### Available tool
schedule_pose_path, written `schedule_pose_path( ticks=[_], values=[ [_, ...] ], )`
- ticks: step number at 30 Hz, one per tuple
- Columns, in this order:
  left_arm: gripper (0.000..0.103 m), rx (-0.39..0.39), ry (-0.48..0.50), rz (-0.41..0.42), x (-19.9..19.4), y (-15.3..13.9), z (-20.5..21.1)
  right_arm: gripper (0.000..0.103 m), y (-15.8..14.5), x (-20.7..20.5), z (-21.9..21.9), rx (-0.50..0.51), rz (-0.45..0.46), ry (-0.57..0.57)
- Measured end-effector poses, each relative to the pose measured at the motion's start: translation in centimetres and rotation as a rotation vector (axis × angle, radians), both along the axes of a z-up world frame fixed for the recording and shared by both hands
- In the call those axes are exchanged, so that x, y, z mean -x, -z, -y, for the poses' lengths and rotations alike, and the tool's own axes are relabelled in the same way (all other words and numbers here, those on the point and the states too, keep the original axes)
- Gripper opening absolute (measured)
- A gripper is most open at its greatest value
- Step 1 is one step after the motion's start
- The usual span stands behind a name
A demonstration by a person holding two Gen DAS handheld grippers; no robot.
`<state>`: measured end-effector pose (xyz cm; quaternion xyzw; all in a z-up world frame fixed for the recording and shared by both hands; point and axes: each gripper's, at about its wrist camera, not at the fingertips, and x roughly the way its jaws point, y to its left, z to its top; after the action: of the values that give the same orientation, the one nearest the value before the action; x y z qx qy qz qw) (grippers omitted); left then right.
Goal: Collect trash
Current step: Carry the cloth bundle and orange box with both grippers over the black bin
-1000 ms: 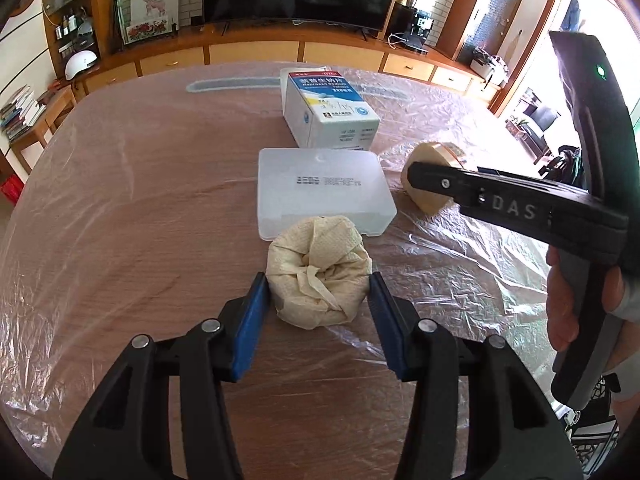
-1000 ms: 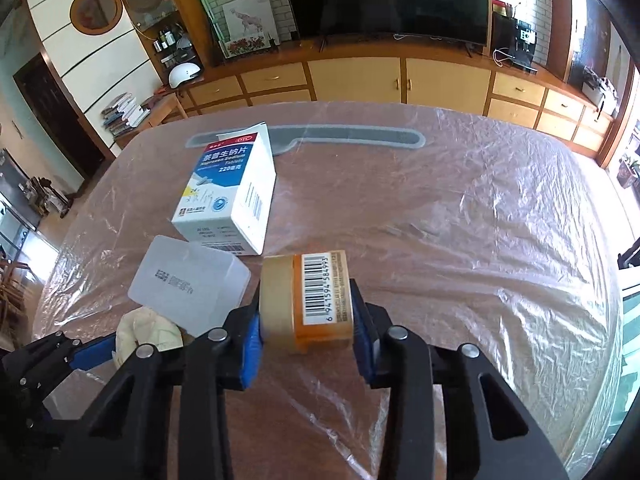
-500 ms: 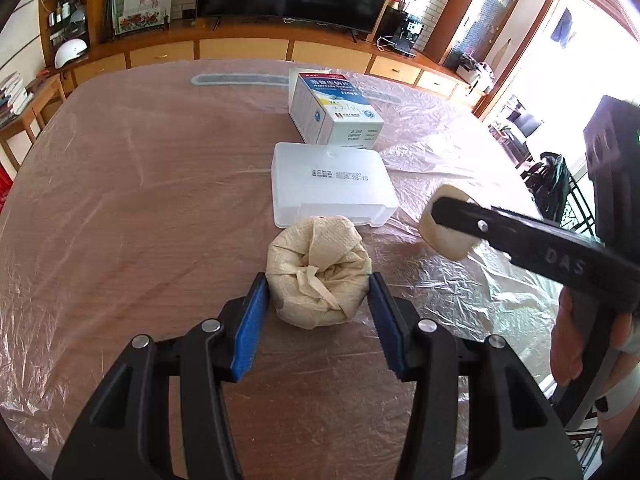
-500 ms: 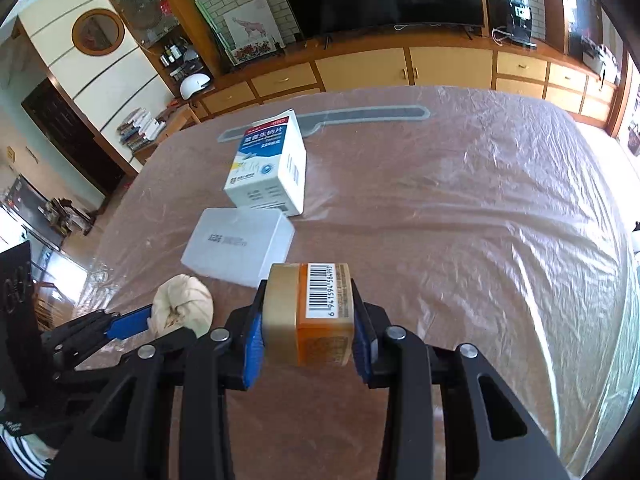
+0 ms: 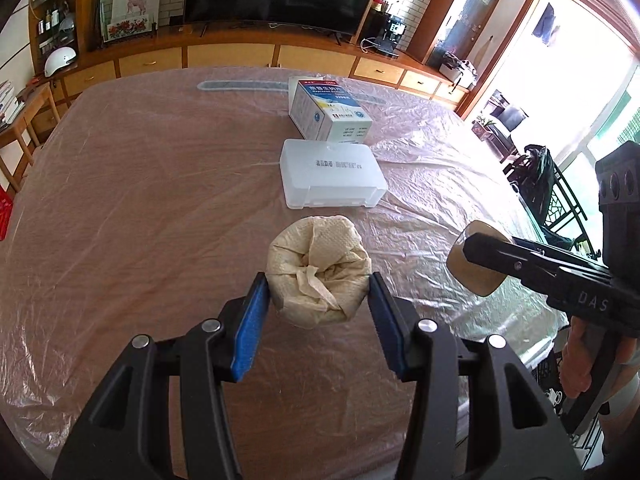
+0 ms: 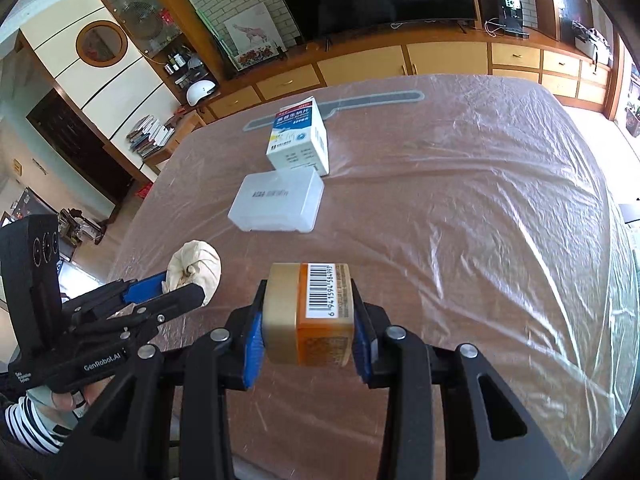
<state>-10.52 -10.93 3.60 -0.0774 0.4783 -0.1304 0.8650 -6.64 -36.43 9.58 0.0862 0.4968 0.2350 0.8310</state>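
My left gripper (image 5: 318, 300) is shut on a crumpled beige paper wad (image 5: 318, 272) and holds it above the table. It also shows in the right wrist view (image 6: 196, 266), at the left. My right gripper (image 6: 308, 320) is shut on a small orange jar with a gold lid and barcode label (image 6: 310, 314), lifted off the table. In the left wrist view the jar's lid (image 5: 474, 266) shows at the right, partly hidden by the right gripper's finger.
A white and blue carton (image 5: 328, 110) and a flat translucent plastic box (image 5: 332, 174) lie mid-table on the plastic-covered table (image 5: 140, 200). A black bag (image 5: 540, 176) hangs past the table's right edge. Cabinets and a TV stand behind.
Both grippers have lifted and drawn back toward the near edge with their loads. The carton and plastic box look farther away. The right gripper has moved lower right in the left view.
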Motion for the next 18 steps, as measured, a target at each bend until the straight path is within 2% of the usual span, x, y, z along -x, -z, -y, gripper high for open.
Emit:
schedule_pose_path(
  ticks=[13,18],
  values=[
    [0.051,0.017,0.075,0.014,4.1,-0.9,-0.7,0.035,-0.2,4.6,0.8,-0.042,-0.032,-0.003],
    [0.051,0.024,0.096,0.012,5.4,-0.9,-0.7,0.035,0.1,6.4,0.2,-0.003,-0.027,-0.027]
  ],
)
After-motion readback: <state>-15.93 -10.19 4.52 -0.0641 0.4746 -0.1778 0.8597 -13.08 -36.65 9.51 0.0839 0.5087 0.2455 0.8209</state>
